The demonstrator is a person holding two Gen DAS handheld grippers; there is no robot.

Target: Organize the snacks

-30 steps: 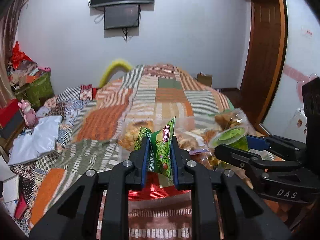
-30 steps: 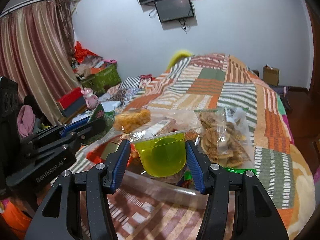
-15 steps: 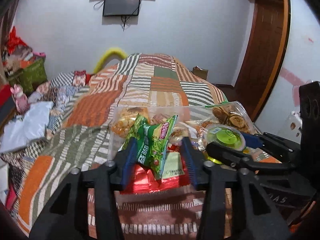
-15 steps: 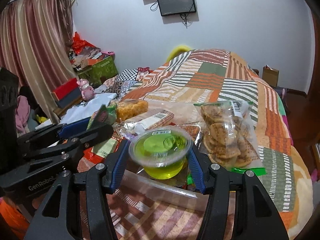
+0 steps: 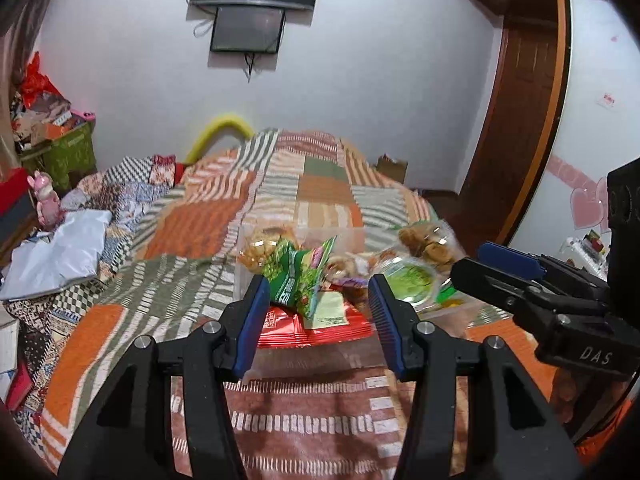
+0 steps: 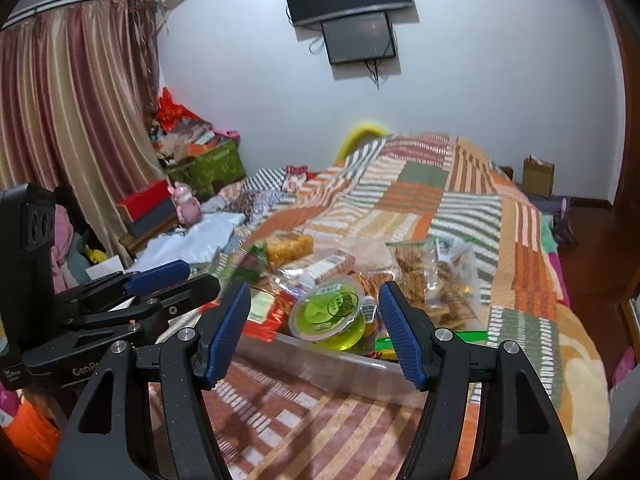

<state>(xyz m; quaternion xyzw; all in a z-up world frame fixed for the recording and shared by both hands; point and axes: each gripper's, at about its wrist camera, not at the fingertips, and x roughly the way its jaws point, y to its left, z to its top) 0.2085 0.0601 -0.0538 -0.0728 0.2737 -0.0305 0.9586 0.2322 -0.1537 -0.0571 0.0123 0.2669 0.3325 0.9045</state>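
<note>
A clear plastic bin (image 6: 332, 358) sits on the bed and holds several snacks. My left gripper (image 5: 318, 300) stands open just in front of it. A green snack packet (image 5: 298, 278) lies loose on red packets (image 5: 320, 330) inside the bin, close to the left pad. The jaws of my right gripper (image 6: 314, 306) are opening. A green jelly cup (image 6: 328, 314) rests tilted in the bin between them, and neither pad touches it. A bag of cookies (image 6: 436, 276) lies at the bin's right side. The two grippers sit side by side.
The striped patchwork bedspread (image 6: 440, 200) runs back to the white wall. A white plastic bag (image 5: 60, 248), a pink toy (image 5: 46, 200) and green boxes (image 5: 72, 156) crowd the left side. A wooden door (image 5: 516, 120) is at the right, and a curtain (image 6: 72, 120) hangs at the far left.
The left jaws opened and let go of the green packet, which dropped into the bin. The right jaws widened off the jelly cup, which tipped and settled. Both grippers drew back.
</note>
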